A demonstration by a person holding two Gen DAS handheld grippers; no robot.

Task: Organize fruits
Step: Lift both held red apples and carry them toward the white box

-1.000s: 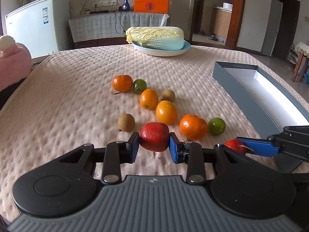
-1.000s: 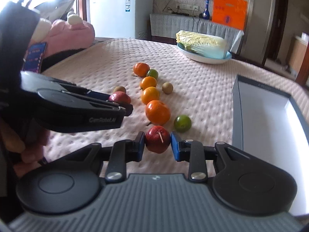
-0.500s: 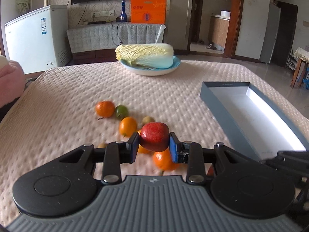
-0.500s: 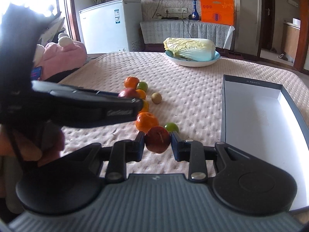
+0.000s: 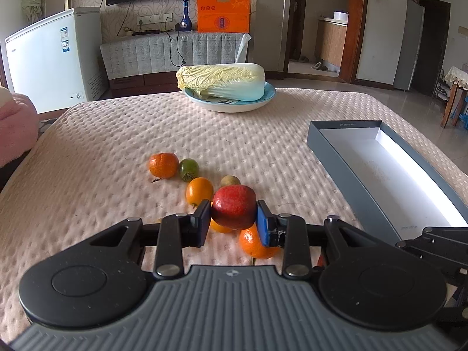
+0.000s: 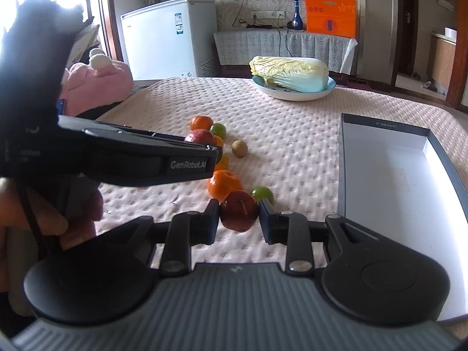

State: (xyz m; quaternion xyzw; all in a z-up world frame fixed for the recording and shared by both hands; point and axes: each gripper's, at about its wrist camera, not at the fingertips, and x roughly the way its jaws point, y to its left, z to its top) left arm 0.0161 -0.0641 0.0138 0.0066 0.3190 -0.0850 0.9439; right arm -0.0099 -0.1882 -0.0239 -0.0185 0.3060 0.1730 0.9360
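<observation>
Left gripper (image 5: 233, 221) is clamped on a red apple (image 5: 234, 210), both pads pressed to its sides, apple lifted clear of the cloth. Right gripper (image 6: 239, 218) is clamped on a darker apple (image 6: 239, 211) with its stem facing the camera, also off the cloth. In the right wrist view the left gripper's body crosses the frame at left, with its apple peeking over the top edge.

Table (image 5: 87, 152) is covered in a pale pink bumpy cloth. Loose fruit sits in a rough line mid-table. Nearest: a tangerine (image 6: 224, 184) just behind the right gripper's left finger, and a lime (image 6: 263, 193) just behind its right finger. Further along: an orange (image 5: 199, 190) and a small brown fruit (image 6: 239, 148) set off to the right of the line. Far end of the line: another tangerine (image 5: 163, 165) touching a green fruit (image 5: 189, 169).

Grey box (image 5: 351, 175) with a white inside lies open on the right side of the table, well apart from the fruit line. No fruit visible in it.

Far edge of the table: a plate (image 5: 263, 101) with a napa cabbage (image 5: 222, 83) lying across it. Pink plush (image 6: 96, 84) sits off the table's left side. Behind that, a white freezer (image 5: 49, 58), a covered cabinet with a blue bottle (image 5: 185, 14) and an orange bag (image 5: 223, 10) against the wall.
</observation>
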